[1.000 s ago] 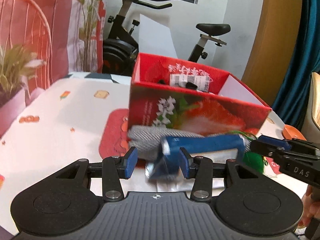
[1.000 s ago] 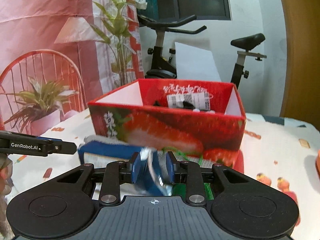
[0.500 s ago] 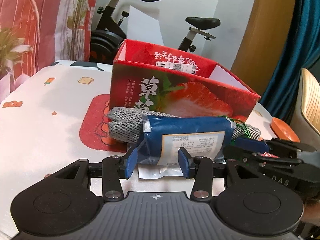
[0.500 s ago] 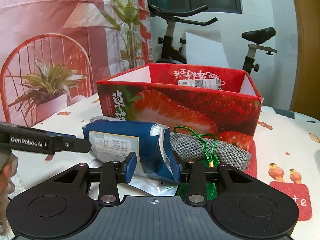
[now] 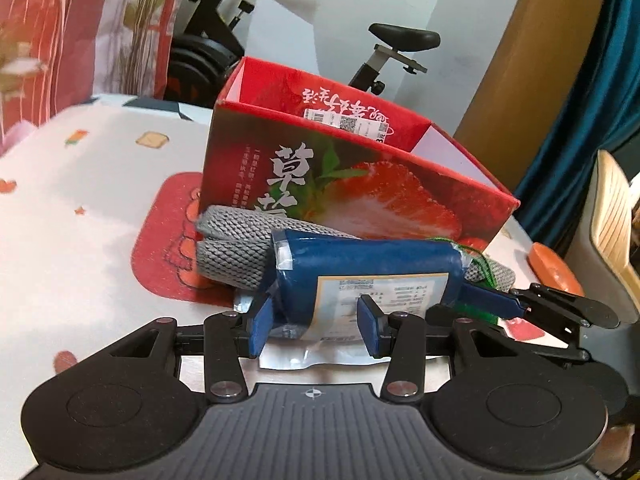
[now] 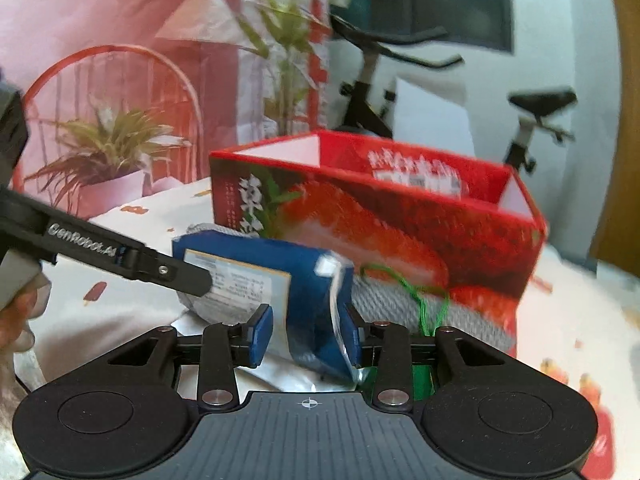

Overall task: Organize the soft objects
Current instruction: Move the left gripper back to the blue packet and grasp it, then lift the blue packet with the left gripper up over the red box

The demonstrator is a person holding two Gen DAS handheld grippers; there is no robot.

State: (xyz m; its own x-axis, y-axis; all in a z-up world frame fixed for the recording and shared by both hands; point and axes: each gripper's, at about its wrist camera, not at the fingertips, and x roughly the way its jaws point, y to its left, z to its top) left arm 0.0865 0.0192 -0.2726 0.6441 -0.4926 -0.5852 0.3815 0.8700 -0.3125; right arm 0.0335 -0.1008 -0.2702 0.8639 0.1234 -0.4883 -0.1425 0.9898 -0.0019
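Left gripper [image 5: 314, 332]: clenched on blue package [image 5: 372, 268].
Right gripper [image 6: 306, 338]: jaws just widened; same package between, grip unclear.
Package: laid on grey knit roll [image 5: 232, 248].

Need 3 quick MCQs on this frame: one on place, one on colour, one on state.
1. The grey knitted roll lies:
A) inside the box
B) on the table against the strawberry box
C) on the bike seat

2. The packet between the tools is:
A) blue
B) yellow
C) white

3. The box is:
A) taped shut
B) open-topped
C) flattened

Answers: 1 B, the roll rests at the box's front wall; 2 A, a blue wrapper with a pale label; 3 B, its inner walls show.
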